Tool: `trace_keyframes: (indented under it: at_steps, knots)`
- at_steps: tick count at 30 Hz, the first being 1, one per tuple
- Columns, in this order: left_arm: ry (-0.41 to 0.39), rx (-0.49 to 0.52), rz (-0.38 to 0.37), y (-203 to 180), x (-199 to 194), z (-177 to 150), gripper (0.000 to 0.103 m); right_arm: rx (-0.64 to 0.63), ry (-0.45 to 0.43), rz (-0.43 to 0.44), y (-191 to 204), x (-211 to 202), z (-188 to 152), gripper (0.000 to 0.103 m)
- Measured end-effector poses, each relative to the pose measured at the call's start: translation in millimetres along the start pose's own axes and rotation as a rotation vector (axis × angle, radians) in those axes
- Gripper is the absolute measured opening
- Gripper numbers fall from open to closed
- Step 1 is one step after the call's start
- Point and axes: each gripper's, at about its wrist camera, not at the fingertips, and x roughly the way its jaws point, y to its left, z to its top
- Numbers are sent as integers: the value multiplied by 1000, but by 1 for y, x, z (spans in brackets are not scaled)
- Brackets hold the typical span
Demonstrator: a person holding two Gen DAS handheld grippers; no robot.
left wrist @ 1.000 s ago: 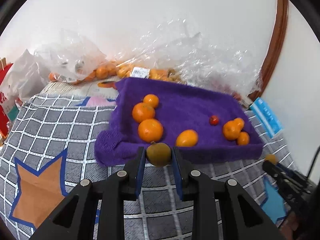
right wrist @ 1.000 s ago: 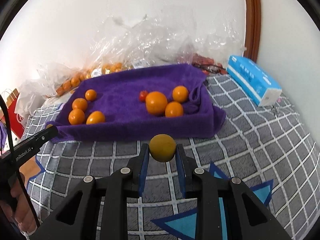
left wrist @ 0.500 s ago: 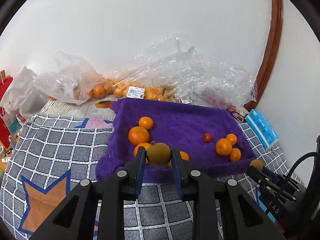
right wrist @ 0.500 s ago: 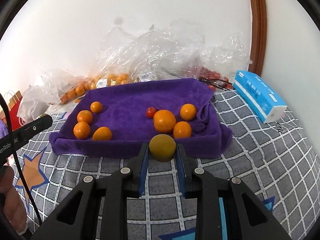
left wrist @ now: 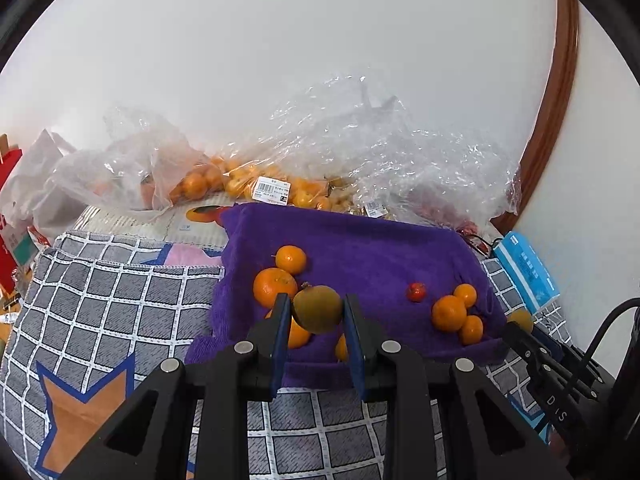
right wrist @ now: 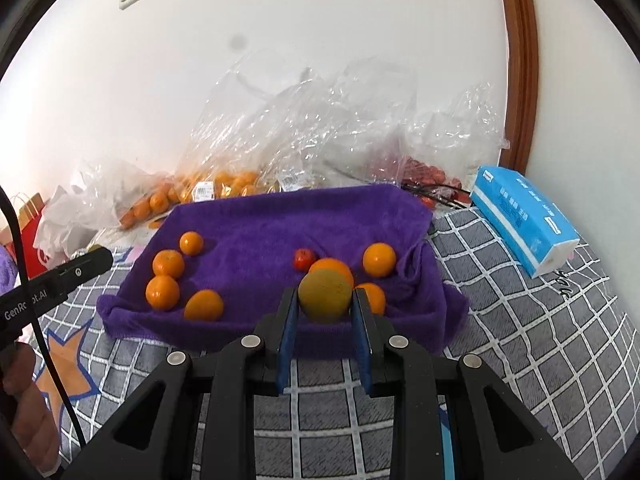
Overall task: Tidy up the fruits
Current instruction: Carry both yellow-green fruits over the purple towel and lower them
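Note:
A purple towel [left wrist: 372, 248] [right wrist: 280, 224] lies on the checked cover and carries several oranges plus a small red fruit [left wrist: 416, 292] [right wrist: 303, 258]. My left gripper [left wrist: 316, 312] is shut on a greenish-brown round fruit [left wrist: 318, 309], held above the towel's near left part. My right gripper [right wrist: 325, 304] is shut on a yellow-green citrus fruit [right wrist: 325, 296], held above the towel's near right part. Each gripper shows at the edge of the other's view: the right one [left wrist: 524, 330] and the left one [right wrist: 86, 262].
Crumpled clear plastic bags [left wrist: 360, 160] [right wrist: 304, 132] with more oranges lie against the white wall behind the towel. A blue tissue pack [right wrist: 524, 216] [left wrist: 528, 272] sits to the right. A red paper bag [left wrist: 12, 208] stands at the left. A hand [right wrist: 28, 412] shows at the lower left.
Both grippers have moved up and back from the towel's near edge, each keeping its fruit; more wall and the bags now show above the towel.

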Motion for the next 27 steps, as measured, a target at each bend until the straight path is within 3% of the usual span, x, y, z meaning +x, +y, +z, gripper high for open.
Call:
trace_keyframes:
  at_steps: [27]
  knots:
    - [14, -7, 97, 12, 28, 26, 25, -30, 5, 0, 0, 34, 28, 27]
